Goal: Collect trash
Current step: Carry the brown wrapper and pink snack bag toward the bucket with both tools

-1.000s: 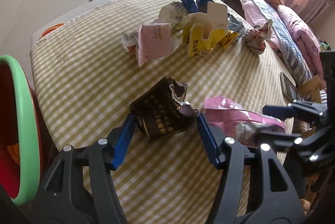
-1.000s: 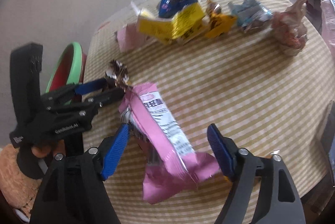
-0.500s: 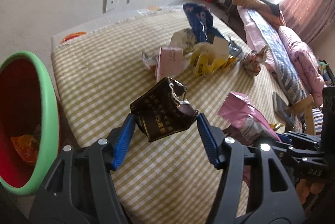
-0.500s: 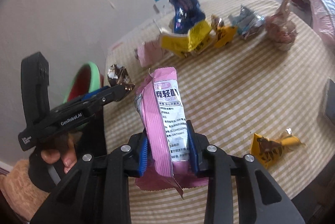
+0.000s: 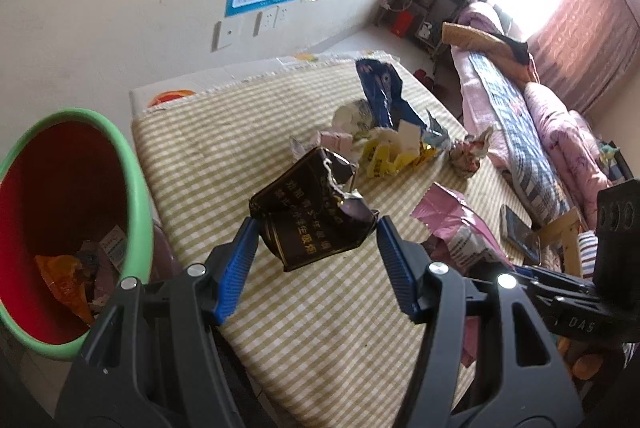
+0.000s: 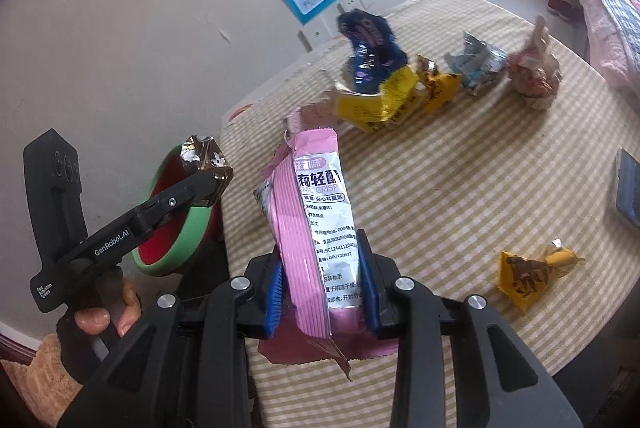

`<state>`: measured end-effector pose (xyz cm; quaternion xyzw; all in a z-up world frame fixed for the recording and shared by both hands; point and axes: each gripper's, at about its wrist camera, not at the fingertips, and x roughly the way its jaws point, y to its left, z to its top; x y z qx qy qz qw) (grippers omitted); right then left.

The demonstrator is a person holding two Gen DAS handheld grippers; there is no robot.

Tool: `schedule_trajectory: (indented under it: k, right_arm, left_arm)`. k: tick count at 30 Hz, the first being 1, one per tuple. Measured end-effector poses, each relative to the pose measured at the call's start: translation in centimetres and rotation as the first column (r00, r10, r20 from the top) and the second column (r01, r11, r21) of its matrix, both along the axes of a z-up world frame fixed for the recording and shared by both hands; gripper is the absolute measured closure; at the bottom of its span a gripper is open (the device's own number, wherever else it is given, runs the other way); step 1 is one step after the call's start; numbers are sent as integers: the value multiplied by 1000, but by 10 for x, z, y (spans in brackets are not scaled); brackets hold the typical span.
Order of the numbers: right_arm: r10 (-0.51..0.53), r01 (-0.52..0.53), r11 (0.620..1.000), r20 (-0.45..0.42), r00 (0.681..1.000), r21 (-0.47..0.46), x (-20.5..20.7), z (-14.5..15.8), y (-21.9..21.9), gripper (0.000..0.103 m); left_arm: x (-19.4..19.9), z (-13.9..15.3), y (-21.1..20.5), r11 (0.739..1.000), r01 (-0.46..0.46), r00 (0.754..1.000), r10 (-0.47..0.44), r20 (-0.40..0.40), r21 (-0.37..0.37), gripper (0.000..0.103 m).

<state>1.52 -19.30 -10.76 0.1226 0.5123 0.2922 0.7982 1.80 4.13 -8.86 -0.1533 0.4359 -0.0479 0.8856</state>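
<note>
My left gripper [image 5: 316,240] is shut on a crumpled dark wrapper with gold print [image 5: 316,224], held above the checked tablecloth [image 5: 224,147]. In the right wrist view the same left gripper [image 6: 200,187] is off to the left with the dark wrapper [image 6: 204,159] at its tip, in front of the bin. My right gripper [image 6: 322,284] is shut on a pink snack wrapper [image 6: 316,203], which stands upright between the blue pads, clear of the table. That pink wrapper [image 5: 452,224] also shows at the right of the left wrist view.
A red bin with a green rim [image 5: 136,187] holding some trash stands beside the table's left edge. Several wrappers lie at the far side: a blue bag [image 6: 372,47], yellow packs [image 6: 376,99], a crumpled reddish one [image 6: 536,75]. A small yellow wrapper [image 6: 528,272] and a phone [image 6: 628,195] lie at the right.
My right gripper closed on the pink wrapper and lifted it off the table. Both grippers rose, and the bin came further into the left wrist view.
</note>
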Motion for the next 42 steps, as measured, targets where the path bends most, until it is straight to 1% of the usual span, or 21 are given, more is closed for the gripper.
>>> schedule_trajectory:
  k: [10,13,16,23,42]
  right_arm:
    - [64,-63,998,12,998,-17,-3,10,40,72]
    - [83,-82,996,17,996,-34,-4,12,52,72]
    - [101,-99,993,23,995,-70,-6,12,64,72]
    - [126,-122,987,35,991,-102,-6,13,84,72]
    - [207,-201,971,38,978,-126,-5,13,131,71]
  left_arm:
    - [-15,7,26,998,-63,998,63,28,11,44]
    - [-18,7,33,997,-76,997,76,33,5,44]
    - [-21,5,40,996,-90,995,90,35,1,44]
    - [-28,0,57,992,-123,992,123,28,-5,44]
    - [-45,-6,103,972,-233,972,233,28,-5,44]
